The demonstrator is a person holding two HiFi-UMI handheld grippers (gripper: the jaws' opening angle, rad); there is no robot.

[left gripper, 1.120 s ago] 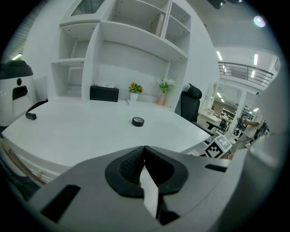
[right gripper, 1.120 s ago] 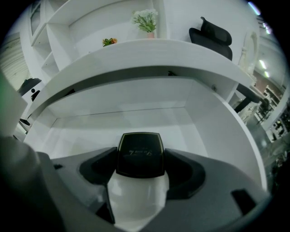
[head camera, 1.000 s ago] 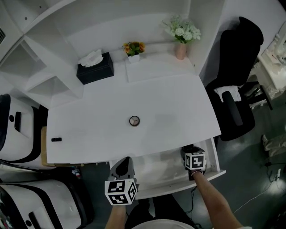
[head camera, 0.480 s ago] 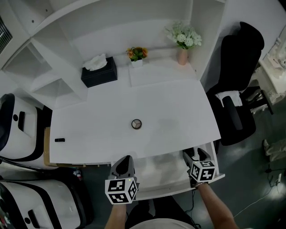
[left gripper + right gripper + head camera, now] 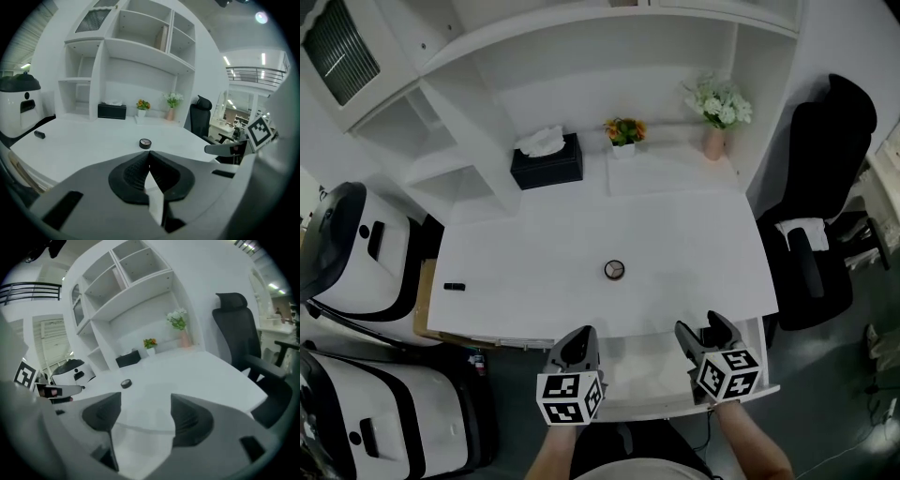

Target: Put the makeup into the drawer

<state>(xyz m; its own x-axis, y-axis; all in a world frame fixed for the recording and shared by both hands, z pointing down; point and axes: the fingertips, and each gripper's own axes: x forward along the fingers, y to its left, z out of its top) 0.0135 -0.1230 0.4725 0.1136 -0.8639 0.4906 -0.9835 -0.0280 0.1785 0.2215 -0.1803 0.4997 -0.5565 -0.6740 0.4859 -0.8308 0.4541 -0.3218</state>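
Note:
A small round makeup compact [image 5: 614, 270] lies alone near the middle of the white desk [image 5: 534, 272]. It also shows ahead of the jaws as the compact [image 5: 145, 143] and the compact [image 5: 125, 384]. Below the desk's front edge the white drawer [image 5: 639, 364] stands pulled out. My left gripper [image 5: 584, 336] hovers over the drawer's left end, shut with nothing in it; in its own view the left gripper [image 5: 149, 159] has its pads touching. My right gripper [image 5: 701, 328] hangs above the drawer's right part, open and empty, as the right gripper [image 5: 143, 404] confirms.
At the back of the desk stand a black tissue box [image 5: 547, 161], a small flower pot [image 5: 623, 132] and a pink vase [image 5: 715, 141]. A small black object [image 5: 455, 286] lies at the desk's left edge. A black office chair [image 5: 825, 206] stands right, white-and-black machines [image 5: 356, 253] left.
My right gripper has risen out of the drawer's right end and now hangs above it, jaws still apart. The left gripper rose slightly. The head view has shifted, showing more of the shelves.

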